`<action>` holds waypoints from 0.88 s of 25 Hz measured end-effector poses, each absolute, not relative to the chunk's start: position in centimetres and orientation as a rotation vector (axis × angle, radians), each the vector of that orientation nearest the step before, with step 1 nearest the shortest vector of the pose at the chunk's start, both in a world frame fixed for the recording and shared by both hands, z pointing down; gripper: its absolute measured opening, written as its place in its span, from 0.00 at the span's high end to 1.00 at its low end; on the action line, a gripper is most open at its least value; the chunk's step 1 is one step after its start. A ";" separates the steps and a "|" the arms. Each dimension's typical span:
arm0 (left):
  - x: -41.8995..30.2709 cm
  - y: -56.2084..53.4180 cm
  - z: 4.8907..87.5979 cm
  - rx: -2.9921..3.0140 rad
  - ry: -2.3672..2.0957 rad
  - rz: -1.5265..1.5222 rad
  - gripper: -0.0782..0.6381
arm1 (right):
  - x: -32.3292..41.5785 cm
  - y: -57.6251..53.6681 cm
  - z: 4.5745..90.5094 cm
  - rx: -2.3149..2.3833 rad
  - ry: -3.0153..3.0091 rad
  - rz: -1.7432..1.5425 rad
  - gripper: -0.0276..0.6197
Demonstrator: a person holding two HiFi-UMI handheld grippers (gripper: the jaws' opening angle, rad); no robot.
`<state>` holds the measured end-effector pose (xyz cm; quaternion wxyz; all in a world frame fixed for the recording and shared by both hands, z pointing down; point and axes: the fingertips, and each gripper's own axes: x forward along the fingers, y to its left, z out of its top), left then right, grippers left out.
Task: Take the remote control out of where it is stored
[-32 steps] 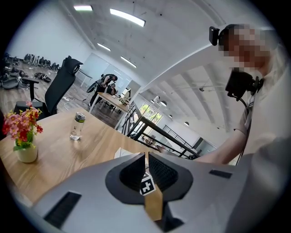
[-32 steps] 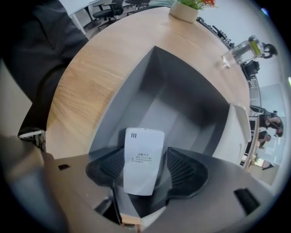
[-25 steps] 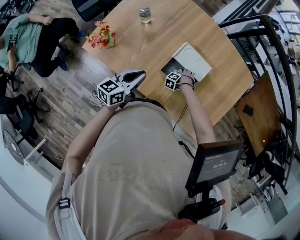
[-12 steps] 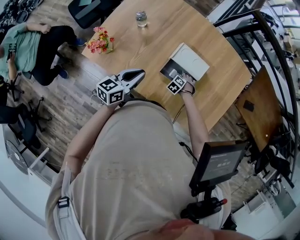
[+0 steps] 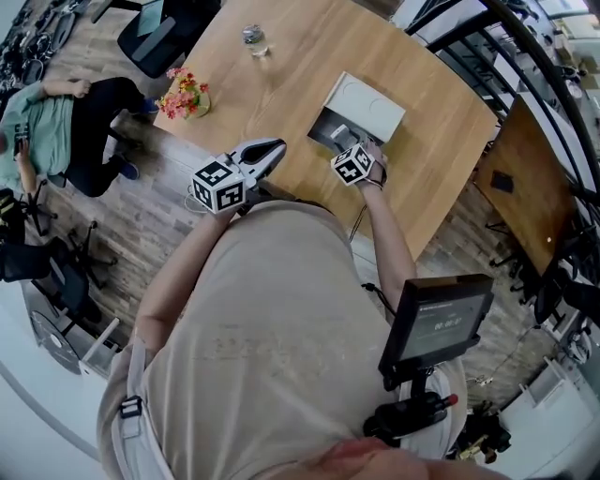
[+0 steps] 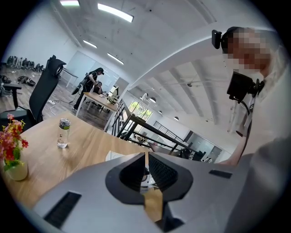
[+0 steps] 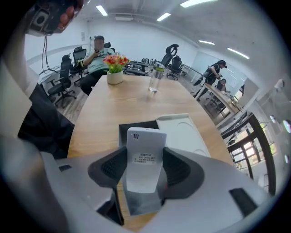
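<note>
A white remote control [image 7: 144, 157] stands upright between the pads of my right gripper [image 7: 144, 164], its labelled back towards the camera. The gripper is shut on it. In the head view the right gripper [image 5: 347, 150] holds the remote [image 5: 339, 135] just above the near end of the open dark box [image 5: 322, 131]. The box's white lid [image 5: 367, 105] lies against its far side. The dark box [image 7: 123, 130] and white lid [image 7: 184, 132] sit right behind the remote. My left gripper [image 5: 277, 147] is shut and empty at the table's near edge, left of the box.
On the wooden table [image 5: 281, 75] stand a water bottle [image 5: 253, 38] and a vase of flowers [image 5: 185, 97] at the far left. A seated person [image 5: 66, 117] is beside the table, and an office chair [image 5: 155, 28]. A black railing [image 5: 525, 66] runs along the right.
The right gripper has drawn back slightly from the box with the remote in its jaws. The head view has shifted. The left gripper has stayed in place.
</note>
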<state>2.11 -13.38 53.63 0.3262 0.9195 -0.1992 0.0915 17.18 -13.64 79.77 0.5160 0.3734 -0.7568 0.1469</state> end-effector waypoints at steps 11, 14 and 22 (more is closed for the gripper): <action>6.3 -11.3 53.2 2.397 -0.543 0.169 0.88 | 19.4 -12.6 69.7 1.095 -1.977 0.344 0.56; 7.5 -11.1 54.1 2.390 -0.525 0.152 0.88 | 20.2 -12.8 67.5 1.142 -2.009 0.334 0.56; 10.0 -12.5 54.7 2.417 -0.439 0.137 0.88 | 21.9 -13.0 61.2 1.321 -2.108 0.369 0.56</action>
